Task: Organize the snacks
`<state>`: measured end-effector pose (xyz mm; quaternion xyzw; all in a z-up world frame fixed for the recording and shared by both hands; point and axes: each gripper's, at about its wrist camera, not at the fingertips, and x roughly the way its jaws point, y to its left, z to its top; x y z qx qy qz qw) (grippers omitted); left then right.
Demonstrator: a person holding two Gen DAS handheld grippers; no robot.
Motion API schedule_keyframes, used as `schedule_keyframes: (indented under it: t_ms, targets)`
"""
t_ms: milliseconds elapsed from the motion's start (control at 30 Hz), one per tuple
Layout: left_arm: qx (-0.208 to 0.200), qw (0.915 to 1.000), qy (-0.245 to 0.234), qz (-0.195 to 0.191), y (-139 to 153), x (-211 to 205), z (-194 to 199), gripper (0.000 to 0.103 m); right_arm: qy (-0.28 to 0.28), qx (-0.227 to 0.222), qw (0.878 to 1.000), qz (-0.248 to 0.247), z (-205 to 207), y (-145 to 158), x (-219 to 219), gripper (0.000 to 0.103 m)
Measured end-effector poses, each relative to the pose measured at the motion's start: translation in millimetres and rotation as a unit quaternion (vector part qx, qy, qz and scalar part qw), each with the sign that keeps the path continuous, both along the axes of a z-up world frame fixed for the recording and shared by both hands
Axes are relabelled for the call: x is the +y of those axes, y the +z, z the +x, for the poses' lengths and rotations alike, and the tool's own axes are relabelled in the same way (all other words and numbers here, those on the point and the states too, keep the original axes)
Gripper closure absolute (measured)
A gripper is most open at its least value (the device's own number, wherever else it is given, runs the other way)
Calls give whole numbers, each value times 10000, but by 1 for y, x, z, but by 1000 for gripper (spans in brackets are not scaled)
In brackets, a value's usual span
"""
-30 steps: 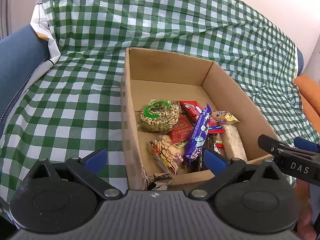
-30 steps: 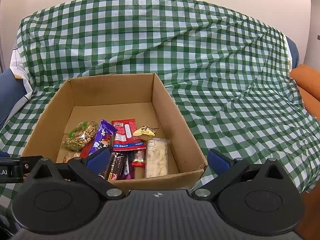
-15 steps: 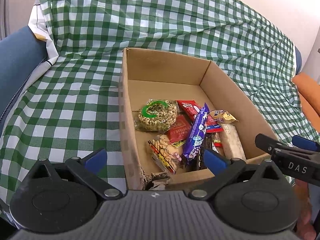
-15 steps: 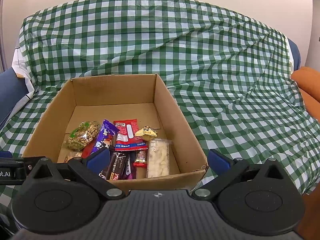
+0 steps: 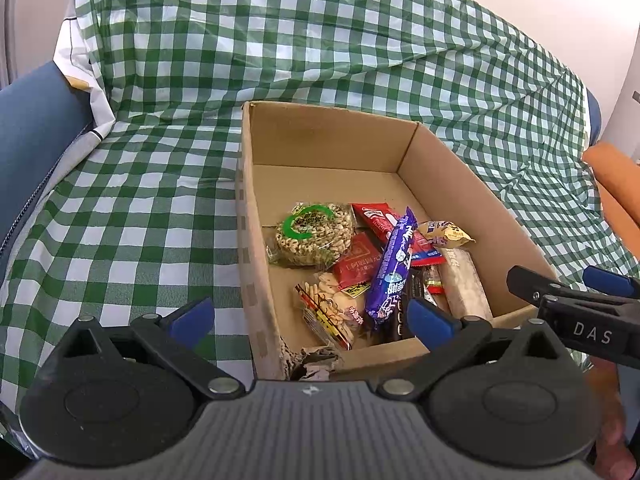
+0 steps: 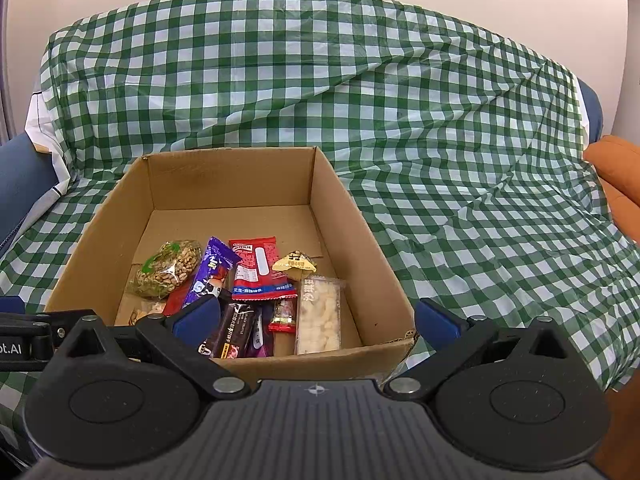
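An open cardboard box [image 5: 440, 168] [image 6: 348, 208] stands on a green checked cloth. Several snack packets lie in its near half: a clear round nut pack [image 5: 314, 234] [image 6: 170, 268], a purple bar [image 5: 394, 270] [image 6: 210, 270], a red packet [image 6: 258, 268], a clear pack of white pieces [image 6: 320, 314], a dark bar [image 6: 234, 330]. My left gripper [image 5: 310, 318] is open and empty, just in front of the box's near left corner. My right gripper [image 6: 316, 320] is open and empty, in front of the box's near wall. The right gripper also shows at the right of the left wrist view [image 5: 576, 304].
The green checked cloth [image 6: 440, 120] drapes over a sofa seat and back. A blue cushion [image 5: 32, 128] lies at the left and an orange one [image 6: 616, 168] at the right. The box's near left corner [image 5: 308, 356] is torn.
Both grippers have drawn back and risen a little from the box. Nothing in the box has moved.
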<state>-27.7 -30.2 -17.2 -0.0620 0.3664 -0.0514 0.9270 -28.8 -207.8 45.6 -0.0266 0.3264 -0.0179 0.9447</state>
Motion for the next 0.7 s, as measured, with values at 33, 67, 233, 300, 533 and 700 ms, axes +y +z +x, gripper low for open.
schedule_keyframes:
  t_ms: [33, 67, 233, 300, 533, 700]
  targets:
    - [-4, 10000, -6, 2, 0, 0, 0, 0, 4, -4, 10000, 0, 0, 0, 0, 0]
    - [-9, 10000, -11, 5, 0, 0, 0, 0, 4, -4, 10000, 2, 0, 0, 0, 0]
    - [-8, 10000, -29, -16, 0, -1, 0, 0, 12, -8, 10000, 19, 1, 0, 0, 1]
    - [-9, 10000, -36, -30, 0, -1, 0, 0, 13, 3, 10000, 16, 1, -1, 1, 0]
    - [-27, 9999, -25, -96, 2, 0, 1, 0, 76, -3, 10000, -33, 3, 0, 4, 0]
    - [-38, 10000, -26, -11, 2, -2, 4, 0, 185, -104, 9996, -170, 2, 2, 11, 1]
